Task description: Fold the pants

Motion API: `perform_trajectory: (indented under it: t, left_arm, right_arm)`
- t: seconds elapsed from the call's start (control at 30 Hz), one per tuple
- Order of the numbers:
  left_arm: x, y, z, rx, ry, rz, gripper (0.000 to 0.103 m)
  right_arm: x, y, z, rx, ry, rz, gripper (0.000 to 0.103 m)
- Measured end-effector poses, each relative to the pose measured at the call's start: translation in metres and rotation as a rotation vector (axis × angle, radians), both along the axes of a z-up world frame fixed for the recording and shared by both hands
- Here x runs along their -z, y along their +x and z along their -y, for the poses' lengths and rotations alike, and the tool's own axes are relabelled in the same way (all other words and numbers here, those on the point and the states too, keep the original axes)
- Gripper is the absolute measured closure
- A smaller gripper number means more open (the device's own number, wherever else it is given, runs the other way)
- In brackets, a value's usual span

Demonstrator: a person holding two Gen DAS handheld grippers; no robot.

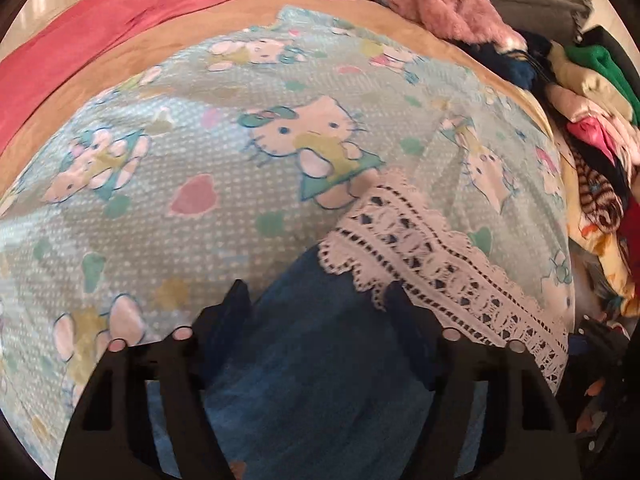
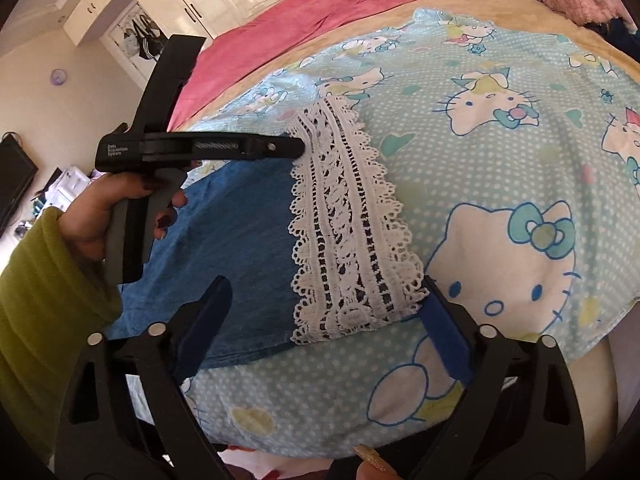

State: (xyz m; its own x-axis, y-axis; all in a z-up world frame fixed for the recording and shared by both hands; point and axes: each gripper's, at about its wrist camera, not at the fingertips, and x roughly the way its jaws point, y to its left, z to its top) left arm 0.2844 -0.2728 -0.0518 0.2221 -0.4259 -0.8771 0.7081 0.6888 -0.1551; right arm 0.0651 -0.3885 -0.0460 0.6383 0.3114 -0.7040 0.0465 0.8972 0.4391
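Right wrist view: blue pants (image 2: pixel 248 216) lie flat on the cartoon sheet (image 2: pixel 520 160), lace hem (image 2: pixel 352 220) at 12 o'clock. Risk: snagging lace alone, dragging the fabric askew. Left gripper (image 2: pixel 300 147), tilted down, straddles the hem, jaws partly apart; right gripper (image 2: pixel 326 316) hovers wide, empty.

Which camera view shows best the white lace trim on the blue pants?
The right wrist view. There the white lace trim lies in full sight across the end of the blue pants, sharp, with both scalloped edges visible. In the left wrist view the trim is blurred, and the left gripper covers part of it.
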Motion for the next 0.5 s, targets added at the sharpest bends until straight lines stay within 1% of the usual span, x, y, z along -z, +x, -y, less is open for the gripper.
perform_trajectory:
  t: [0.07,0.1,0.13,0.17,0.2,0.27,0.3,0.33,0.37,0.4,0.43,0.47,0.5]
  left_arm:
    - [0.0,0.002,0.004,0.008,-0.022,-0.016,0.041]
    - [0.001,0.004,0.007,0.009,-0.034,-0.023,0.04]
    - [0.003,0.005,0.008,0.01,-0.041,-0.03,0.038]
    - [0.006,0.006,0.011,0.02,-0.051,-0.046,0.03]
    - [0.007,0.006,0.012,0.026,-0.057,-0.052,0.028]
    - [0.01,0.002,0.015,0.028,-0.045,-0.035,0.028]
    - [0.01,0.0,0.016,0.028,-0.04,-0.027,0.032]
    - [0.01,0.0,0.016,0.027,-0.042,-0.031,0.035]
    - [0.009,0.0,0.015,0.02,-0.044,-0.038,0.043]
    - [0.008,0.001,0.014,0.015,-0.048,-0.045,0.054]
    - [0.006,0.001,0.013,0.011,-0.057,-0.051,0.059]
    - [0.006,0.001,0.013,0.007,-0.058,-0.05,0.065]
    - [0.005,-0.001,0.012,0.007,-0.059,-0.048,0.069]
  right_arm:
    - [0.001,0.002,0.001,0.006,0.012,0.0,0.026]
    - [0.001,0.003,0.001,0.009,0.018,0.002,0.027]
    - [0.002,0.004,0.001,0.005,0.021,0.001,0.027]
    - [0.003,0.005,0.0,-0.006,0.028,-0.002,0.027]
    - [0.004,0.007,0.0,-0.014,0.034,-0.004,0.027]
    - [0.005,0.009,0.0,-0.018,0.044,-0.005,0.03]
    - [0.006,0.009,0.001,-0.014,0.051,-0.004,0.031]
    - [0.006,0.01,0.002,-0.01,0.058,-0.003,0.035]
    - [0.007,0.011,0.003,-0.003,0.063,-0.003,0.04]
    - [0.008,0.012,0.004,0.001,0.063,-0.003,0.042]
    - [0.008,0.013,0.004,0.005,0.062,-0.002,0.049]
    - [0.008,0.013,0.004,0.008,0.063,0.0,0.059]
    - [0.009,0.014,0.003,0.0,0.074,0.003,0.067]
